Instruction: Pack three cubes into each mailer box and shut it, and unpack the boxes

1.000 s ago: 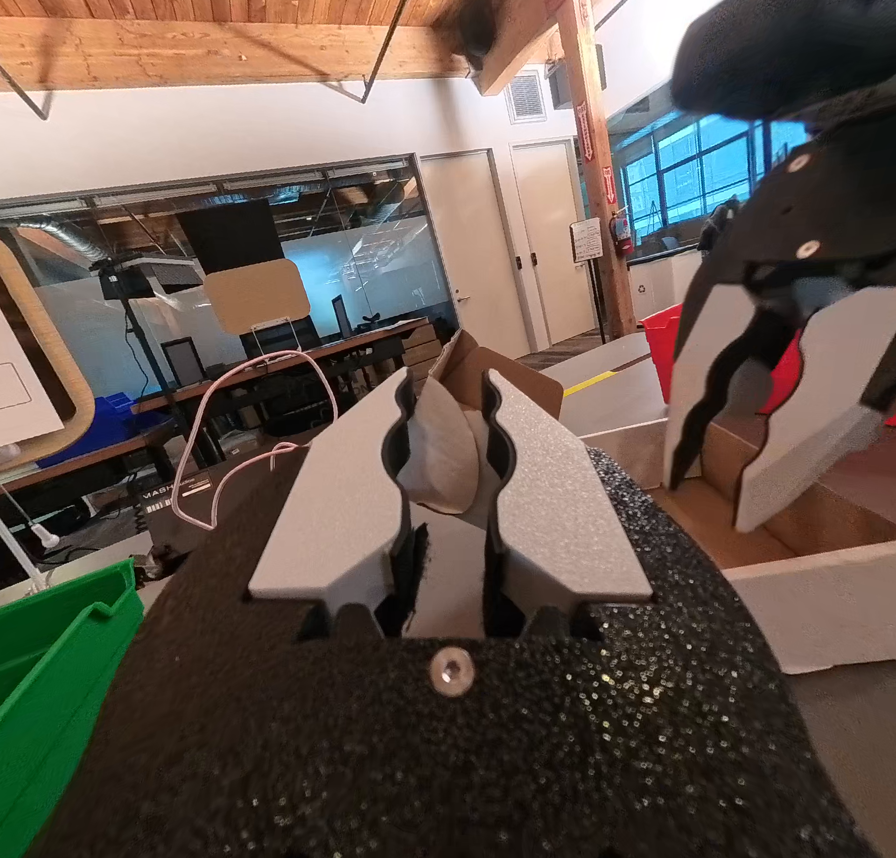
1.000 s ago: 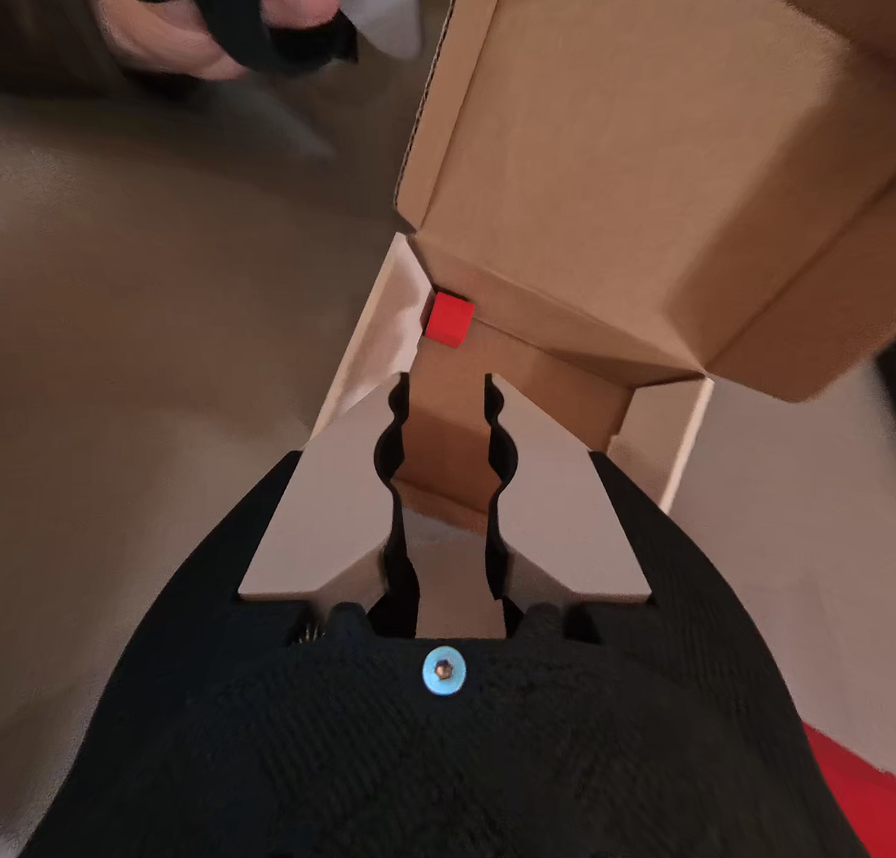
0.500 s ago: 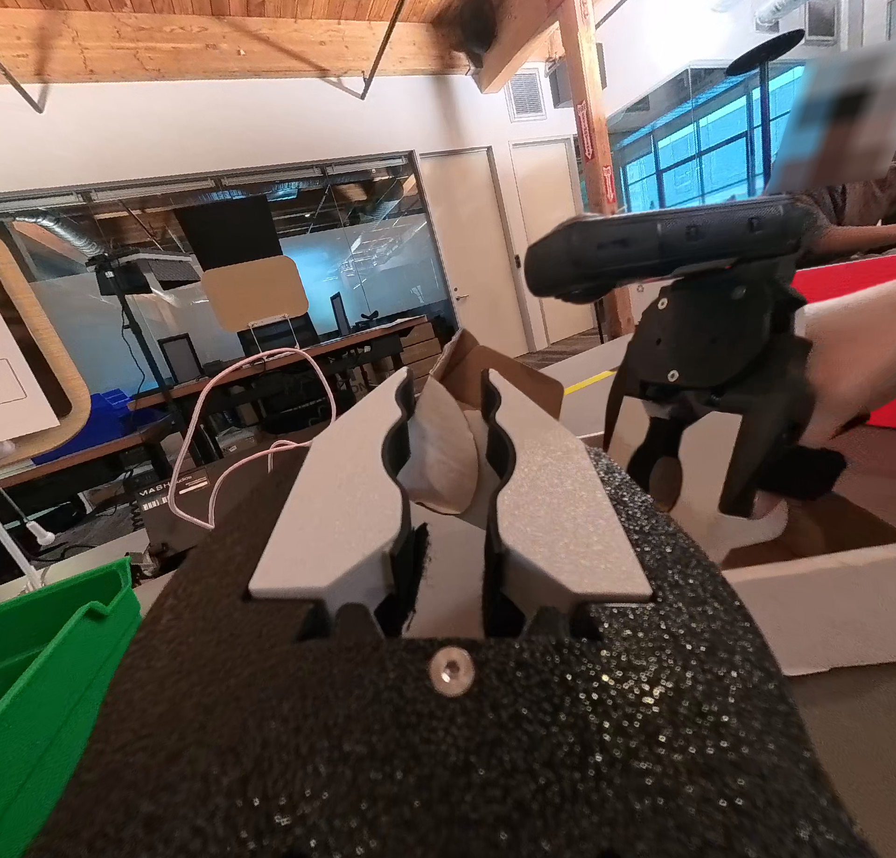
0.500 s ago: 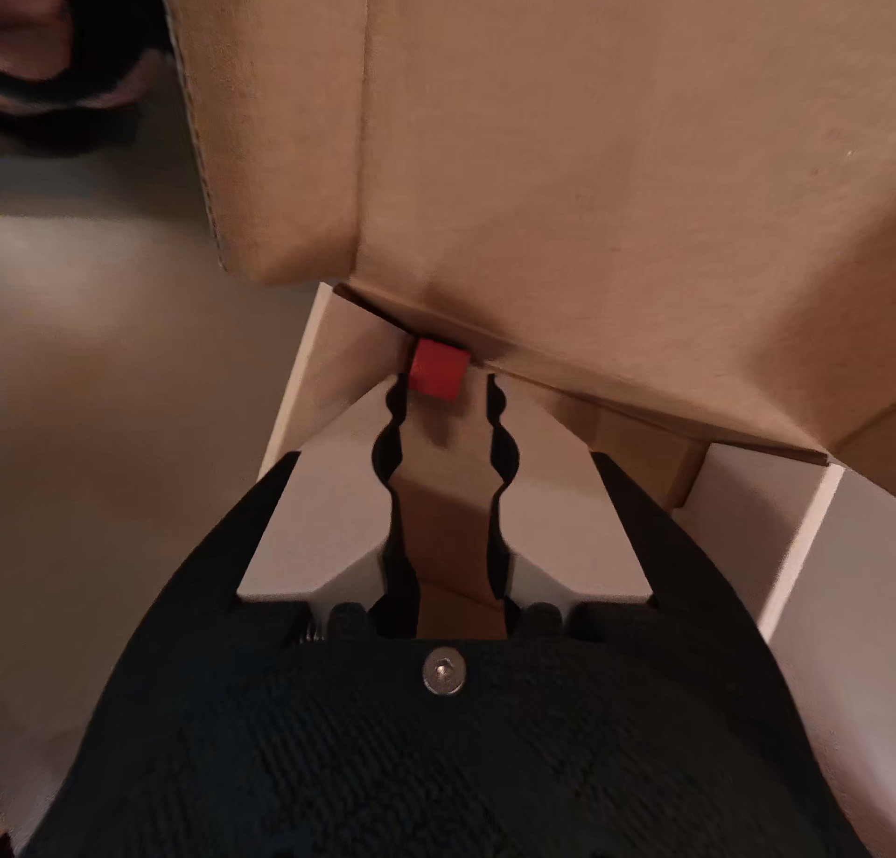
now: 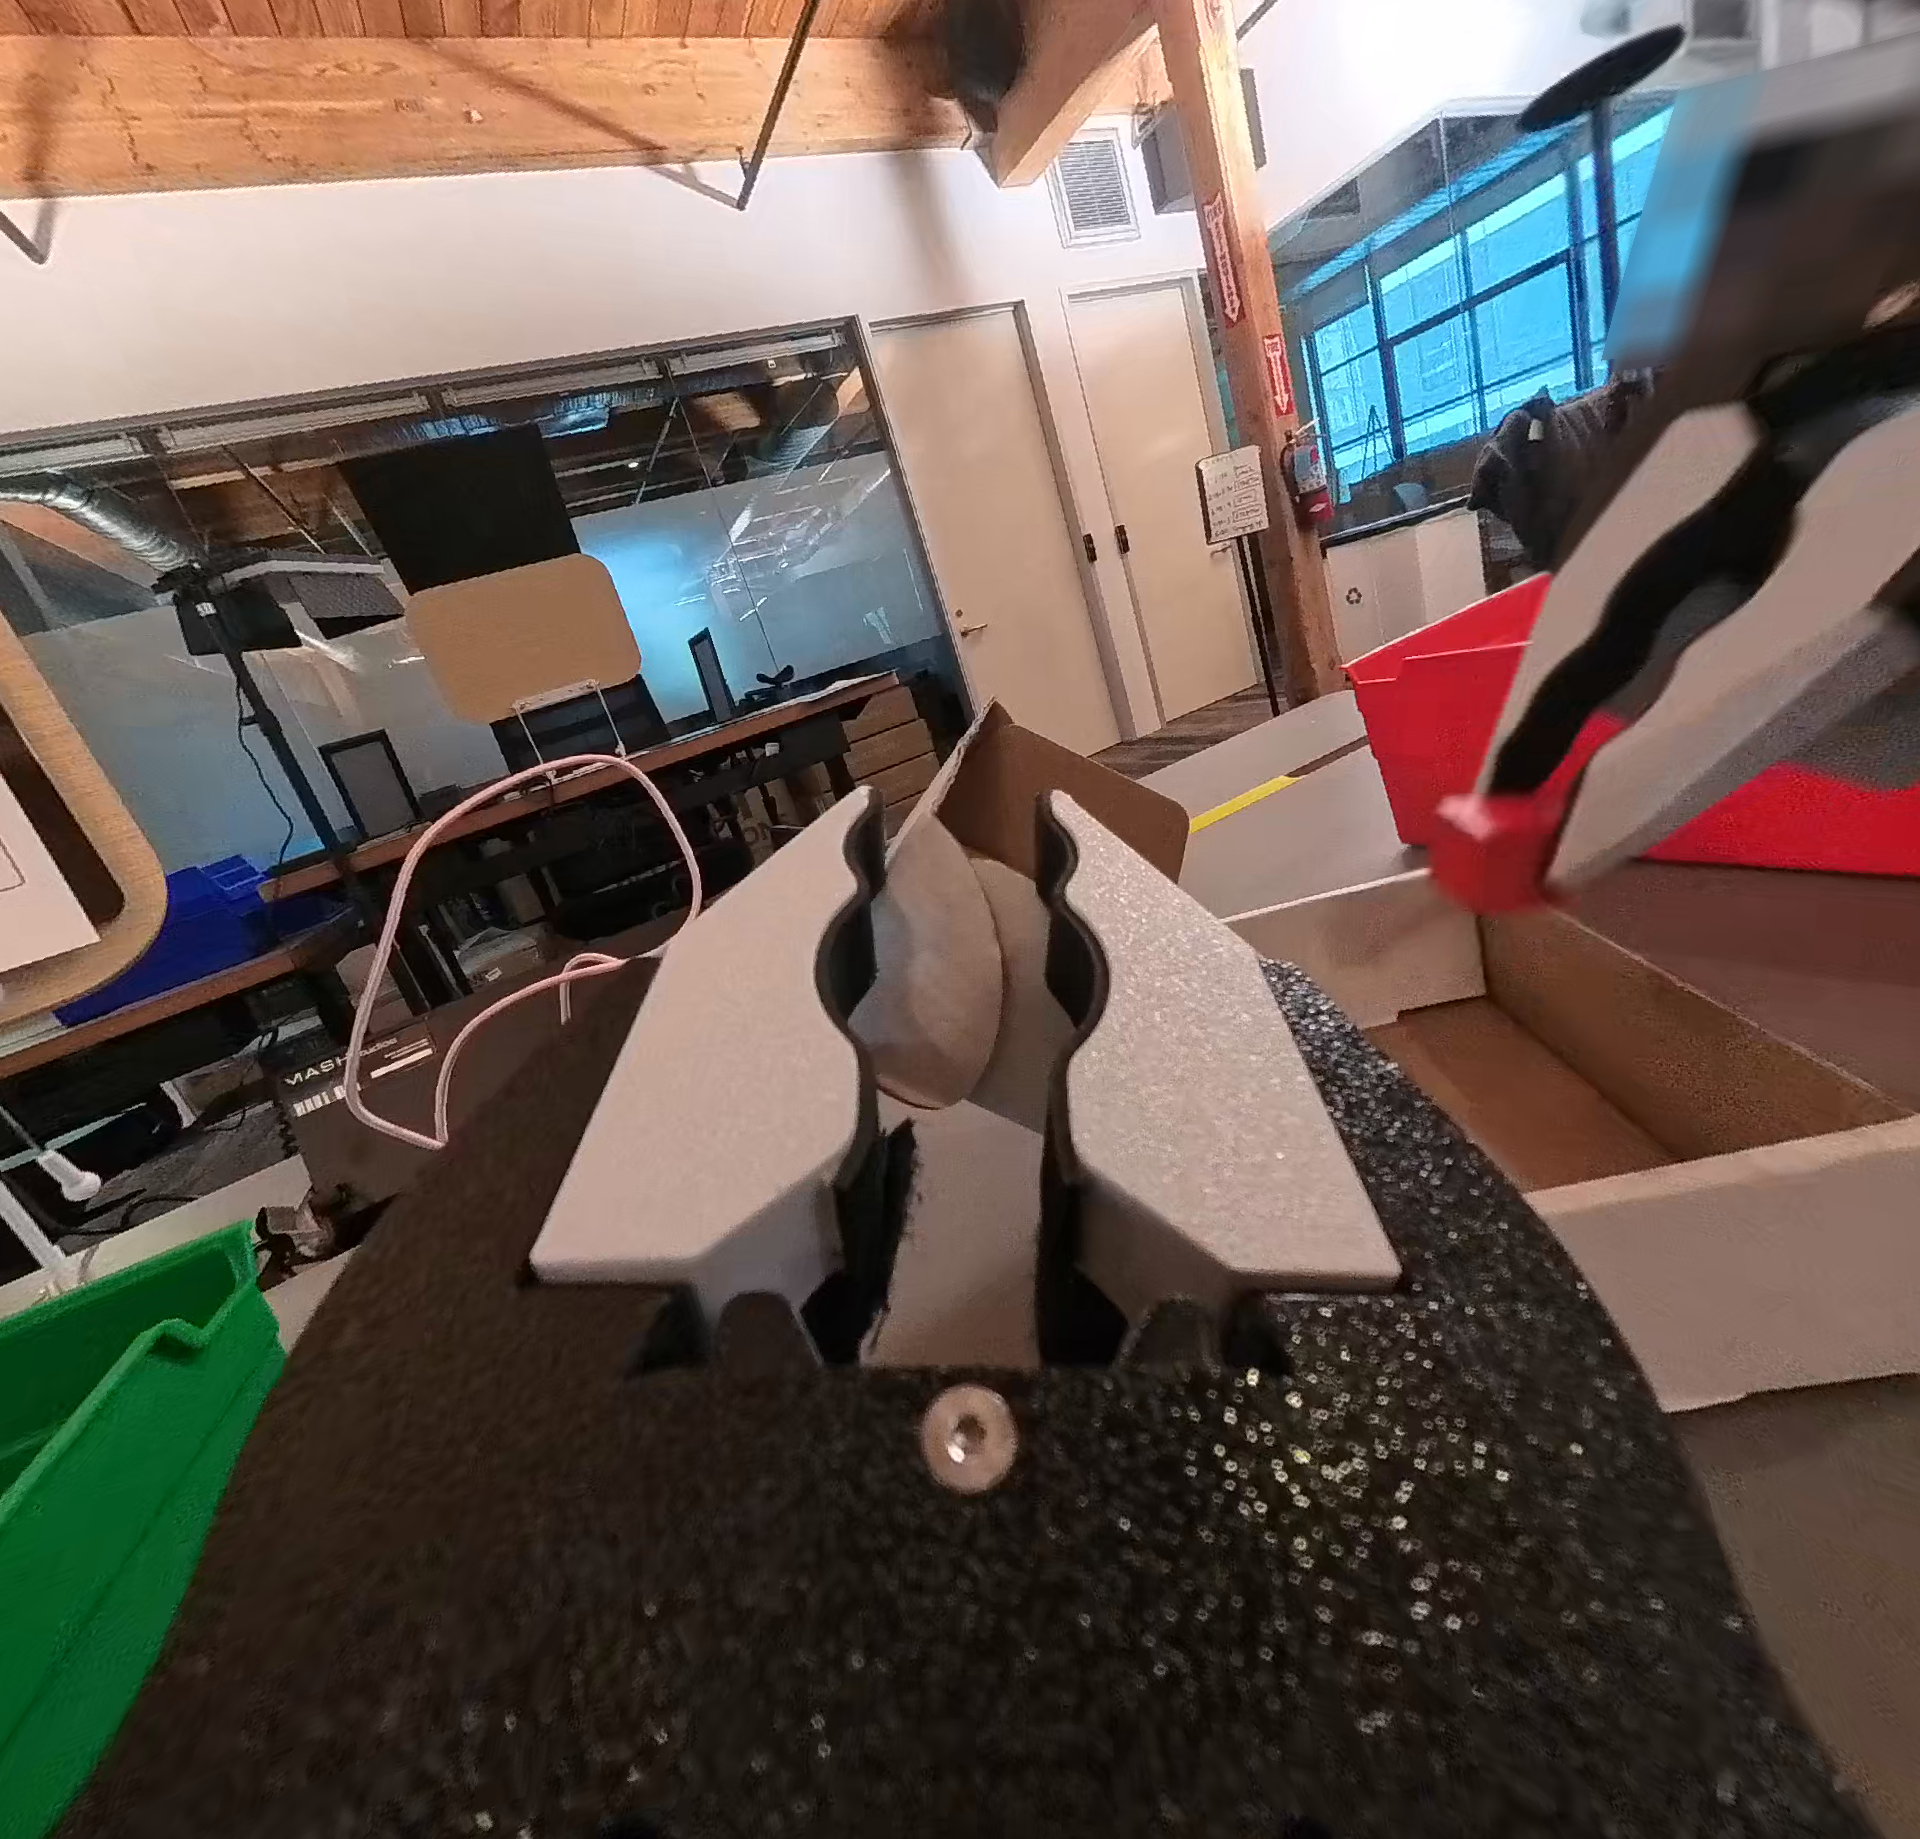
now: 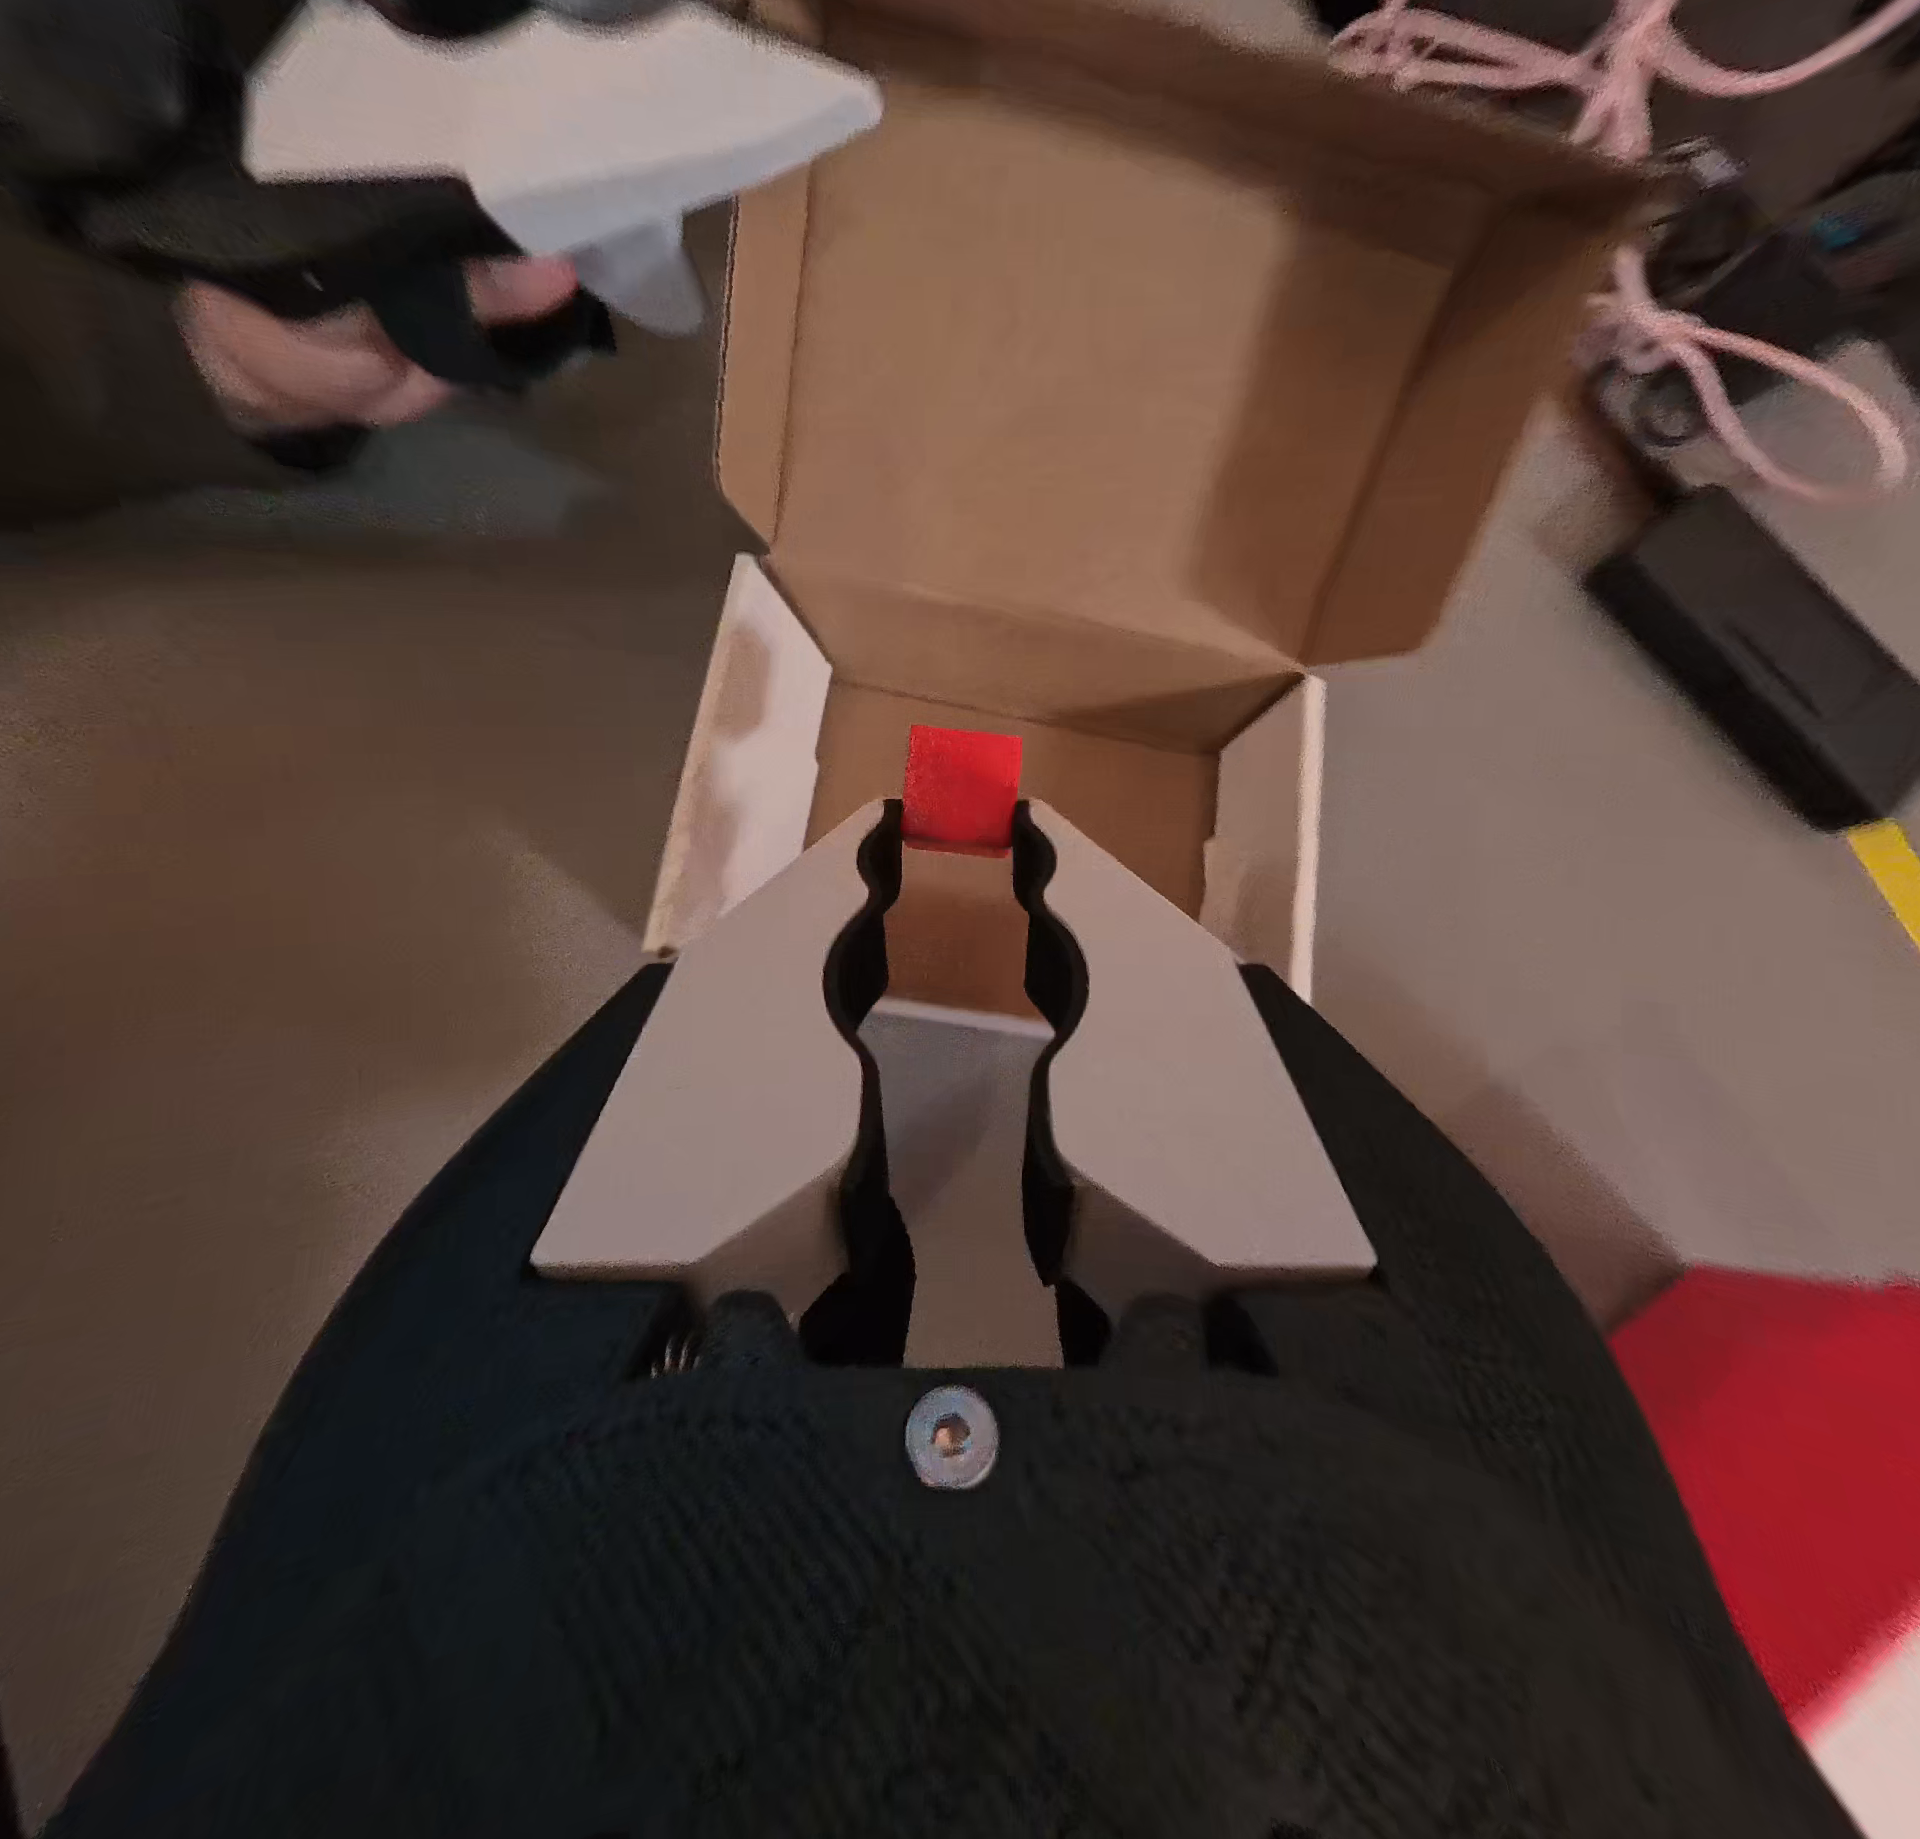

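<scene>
The red cube (image 6: 961, 787) sits pinched between the 2 fingertips of the right gripper (image 6: 956, 821), a pad pressed against each of its side faces, and it hangs above the open mailer box (image 6: 1262, 833). From the left wrist view the same cube (image 5: 1493, 847) shows clear of the cardboard, lifted over the box's near corner with the right gripper (image 5: 1527, 833) slanting down to it from the upper right.

The mailer box is white outside and brown inside; its lid (image 6: 1112, 355) stands up and leans away, side flaps folded out, and the brown floor visible below the cube is bare (the part under the fingers is hidden).

The left gripper (image 5: 961, 833) stands just beside the box, at its left side. Its jaws are narrow, with a rounded flap (image 5: 935, 968) of the lid between them; whether the pads actually press on that flap I cannot tell. In the right wrist view this gripper shows blurred at upper left, held in a hand (image 6: 312, 366).

Further out: a red bin (image 5: 1444, 729) past the box, a green bin (image 5: 114, 1394) at the lower left, a looping pink cable (image 5: 436, 854), and the grey table (image 6: 312, 854) under all of it.
</scene>
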